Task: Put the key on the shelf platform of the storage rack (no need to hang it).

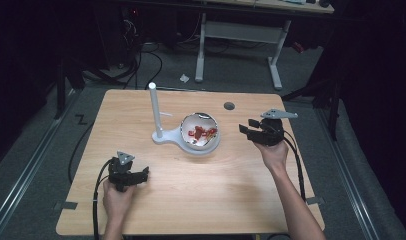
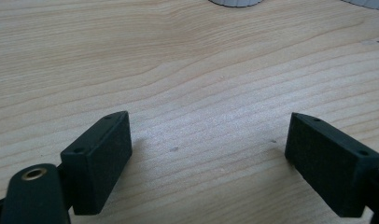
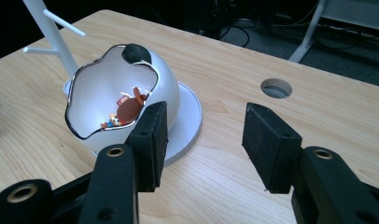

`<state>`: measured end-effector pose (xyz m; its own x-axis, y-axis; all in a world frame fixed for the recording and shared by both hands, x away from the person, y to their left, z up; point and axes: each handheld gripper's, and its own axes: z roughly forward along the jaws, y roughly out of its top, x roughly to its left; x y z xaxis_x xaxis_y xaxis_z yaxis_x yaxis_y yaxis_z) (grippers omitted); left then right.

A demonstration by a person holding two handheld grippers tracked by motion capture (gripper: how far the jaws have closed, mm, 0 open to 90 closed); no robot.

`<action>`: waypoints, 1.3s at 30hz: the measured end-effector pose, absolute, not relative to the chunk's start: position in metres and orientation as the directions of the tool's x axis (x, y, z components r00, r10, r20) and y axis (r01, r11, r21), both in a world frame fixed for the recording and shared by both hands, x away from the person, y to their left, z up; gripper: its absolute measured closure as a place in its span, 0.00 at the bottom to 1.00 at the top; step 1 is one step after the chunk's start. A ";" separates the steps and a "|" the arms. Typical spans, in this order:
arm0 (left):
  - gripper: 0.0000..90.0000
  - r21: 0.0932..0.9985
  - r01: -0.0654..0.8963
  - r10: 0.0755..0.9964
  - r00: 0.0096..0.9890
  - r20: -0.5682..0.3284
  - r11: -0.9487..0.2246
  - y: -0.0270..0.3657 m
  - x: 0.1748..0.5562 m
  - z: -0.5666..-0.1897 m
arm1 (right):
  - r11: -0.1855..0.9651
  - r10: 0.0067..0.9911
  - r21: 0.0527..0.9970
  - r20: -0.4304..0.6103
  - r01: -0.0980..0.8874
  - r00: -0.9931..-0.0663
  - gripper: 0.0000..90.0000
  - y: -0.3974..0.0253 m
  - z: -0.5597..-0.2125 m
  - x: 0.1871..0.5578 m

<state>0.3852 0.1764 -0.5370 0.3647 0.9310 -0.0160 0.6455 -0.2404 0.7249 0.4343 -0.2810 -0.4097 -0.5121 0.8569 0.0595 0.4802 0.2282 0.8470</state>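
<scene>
At the near left of the wooden table [image 1: 191, 180], the left gripper [image 1: 141, 175] is resting low over bare board, its jaws standing wide apart with nothing between them; its own view is showing only pale grain between the two black pads [image 2: 101, 158]. Well ahead of those fingers and to their right, a white stand [image 1: 156, 112] is rising as a thin upright post with small side pegs, joined to a flat round white base [image 3: 187, 116]. On that base the white egg-shaped shell [image 3: 164, 93] is sitting, its front cut away with a wavy, shiny chrome-like edge and a dark round cap at its top. Inside the hollow, small red and brown figures [image 3: 129, 107] are lying in a loose heap.

Further right, the right gripper [image 3: 204, 135] is hovering just beside the shell, its jaws also spread and holding nothing. The shell is lying ahead of its left finger [image 3: 150, 140], close to it and perhaps not quite touching; a round cable hole [image 3: 276, 87] is lying beyond its right finger.

The shell is looking smooth, glossy and rigid, probably light hard plastic, so it is likely to slip under flat pads and tip on its curve. The small figures seem the better hold: light, stiff and knobbly, best pinched across a narrow part through the opening, without pressing on the thin cut edge.
</scene>
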 end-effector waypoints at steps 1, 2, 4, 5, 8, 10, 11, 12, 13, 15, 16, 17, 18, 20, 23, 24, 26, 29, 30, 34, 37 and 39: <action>0.17 0.725 0.645 0.931 0.365 -0.016 -0.240 0.176 0.385 -0.537 | 0.224 0.858 0.847 0.063 0.481 -0.510 0.56 -0.282 -0.409 0.433; 0.17 0.725 0.646 0.931 0.364 -0.016 -0.240 0.176 0.385 -0.537 | 0.224 0.858 0.847 0.063 0.481 -0.510 0.56 -0.282 -0.409 0.433; 0.17 0.725 0.646 0.931 0.364 -0.016 -0.240 0.176 0.385 -0.537 | 0.221 0.859 0.850 0.062 0.478 -0.508 0.56 -0.285 -0.408 0.431; 0.17 0.725 0.646 0.931 0.364 -0.016 -0.240 0.176 0.385 -0.537 | 0.223 0.859 0.850 0.060 0.477 -0.508 0.56 -0.286 -0.407 0.430; 0.17 0.725 0.646 0.931 0.363 -0.017 -0.239 0.176 0.385 -0.537 | 0.225 0.862 0.850 0.055 0.477 -0.504 0.56 -0.288 -0.405 0.427; 0.17 0.725 0.646 0.931 0.365 -0.016 -0.240 0.176 0.385 -0.537 | 0.228 0.862 0.851 0.049 0.473 -0.505 0.56 -0.290 -0.403 0.425; 0.17 0.725 0.646 0.931 0.365 -0.016 -0.240 0.176 0.385 -0.537 | 0.224 0.863 0.853 0.051 0.471 -0.503 0.56 -0.291 -0.402 0.424; 0.17 0.726 0.645 0.931 0.364 -0.017 -0.239 0.176 0.385 -0.537 | 0.223 0.863 0.854 0.052 0.471 -0.503 0.56 -0.292 -0.402 0.422; 0.17 0.726 0.645 0.931 0.364 -0.017 -0.239 0.176 0.385 -0.537 | 0.219 0.864 0.855 0.054 0.470 -0.501 0.56 -0.292 -0.401 0.421; 0.17 0.726 0.645 0.931 0.364 -0.017 -0.239 0.176 0.385 -0.537 | 0.220 0.864 0.855 0.053 0.470 -0.501 0.56 -0.294 -0.400 0.419; 0.17 0.726 0.645 0.931 0.364 -0.017 -0.239 0.176 0.385 -0.537 | 0.220 0.864 0.855 0.053 0.470 -0.501 0.56 -0.294 -0.400 0.419; 0.17 0.725 0.646 0.931 0.365 -0.016 -0.240 0.176 0.385 -0.537 | 0.223 0.864 0.853 0.051 0.473 -0.500 0.56 -0.294 -0.399 0.418; 0.17 0.725 0.646 0.931 0.365 -0.016 -0.240 0.176 0.385 -0.537 | 0.224 0.865 0.853 0.049 0.472 -0.500 0.56 -0.294 -0.398 0.417; 0.17 0.725 0.646 0.931 0.365 -0.016 -0.240 0.176 0.385 -0.537 | 0.227 0.864 0.854 0.046 0.469 -0.502 0.56 -0.295 -0.398 0.416; 0.17 0.725 0.646 0.931 0.364 -0.016 -0.240 0.176 0.385 -0.537 | 0.225 0.864 0.854 0.047 0.469 -0.501 0.56 -0.296 -0.397 0.411; 0.17 0.725 0.646 0.931 0.364 -0.016 -0.240 0.176 0.385 -0.537 | 0.219 0.865 0.857 0.051 0.467 -0.499 0.56 -0.298 -0.398 0.410; 0.17 0.725 0.646 0.931 0.364 -0.016 -0.240 0.176 0.385 -0.537 | 0.222 0.868 0.848 0.053 0.481 -0.494 0.56 -0.301 -0.400 0.408; 0.17 0.725 0.646 0.931 0.364 -0.016 -0.240 0.176 0.385 -0.537 | 0.217 0.872 0.850 0.052 0.481 -0.486 0.56 -0.307 -0.399 0.403; 0.17 0.725 0.646 0.931 0.363 -0.017 -0.239 0.176 0.385 -0.537 | 0.218 0.873 0.853 0.048 0.475 -0.486 0.56 -0.308 -0.398 0.401; 0.17 0.725 0.646 0.931 0.364 -0.016 -0.240 0.176 0.385 -0.537 | 0.214 0.872 0.861 0.045 0.462 -0.488 0.56 -0.311 -0.393 0.395; 0.17 0.726 0.645 0.932 0.363 -0.017 -0.239 0.176 0.385 -0.537 | 0.217 0.873 0.857 0.045 0.467 -0.486 0.56 -0.311 -0.393 0.392; 0.17 0.725 0.646 0.931 0.364 -0.016 -0.240 0.176 0.385 -0.537 | 0.216 0.873 0.858 0.044 0.466 -0.486 0.56 -0.313 -0.393 0.390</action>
